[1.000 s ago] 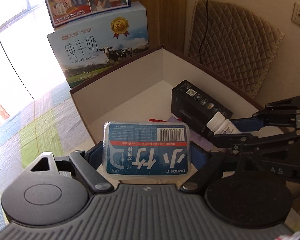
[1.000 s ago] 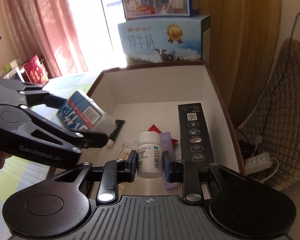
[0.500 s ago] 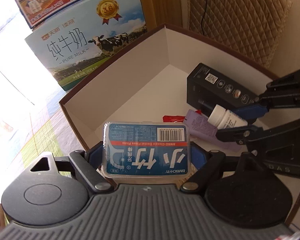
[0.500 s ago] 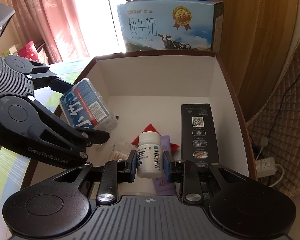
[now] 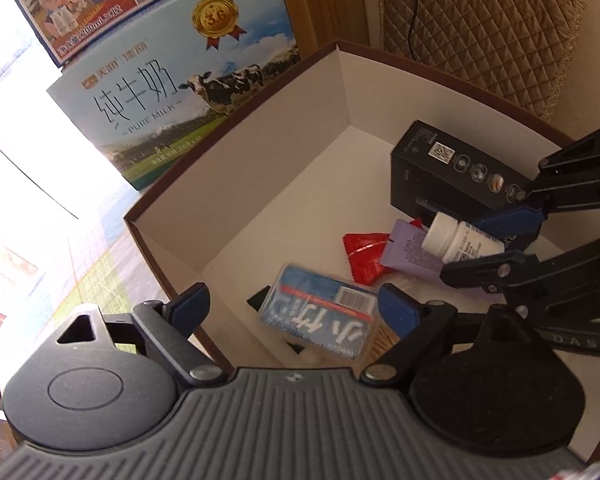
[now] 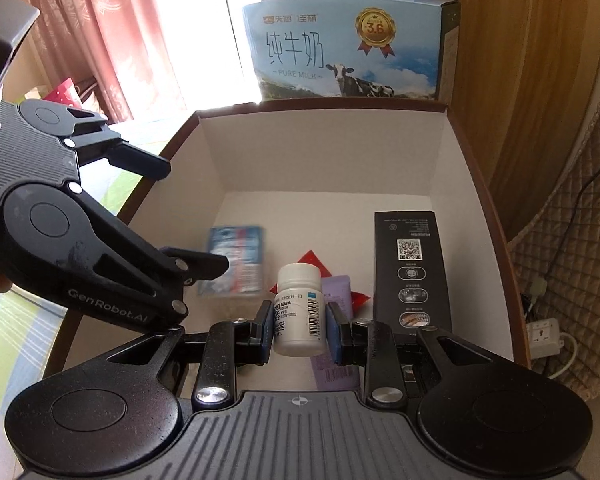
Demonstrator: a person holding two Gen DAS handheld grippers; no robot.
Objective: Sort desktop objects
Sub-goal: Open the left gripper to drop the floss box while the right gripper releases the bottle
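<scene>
My left gripper (image 5: 294, 306) is open over the near left part of the brown storage box (image 5: 172, 174). The blue floss-pick box (image 5: 320, 314) is free of the jaws, blurred, down inside the storage box; it also shows blurred in the right wrist view (image 6: 236, 258). My right gripper (image 6: 300, 326) is shut on a white pill bottle (image 6: 300, 308) and holds it above the inside of the storage box (image 6: 496, 216). The right gripper and bottle (image 5: 460, 240) also show in the left wrist view.
Inside the box lie a black carton (image 6: 412, 268), a purple tube (image 5: 410, 250) and a red packet (image 5: 364, 250). A blue milk carton (image 6: 348, 50) stands behind the box. A quilted cushion (image 5: 480, 28) and a power strip (image 6: 546, 336) are to the right.
My left gripper opened and let go of the blue floss-pick box, which dropped into the storage box. Both grippers moved further over the box. The right gripper kept its hold on the bottle.
</scene>
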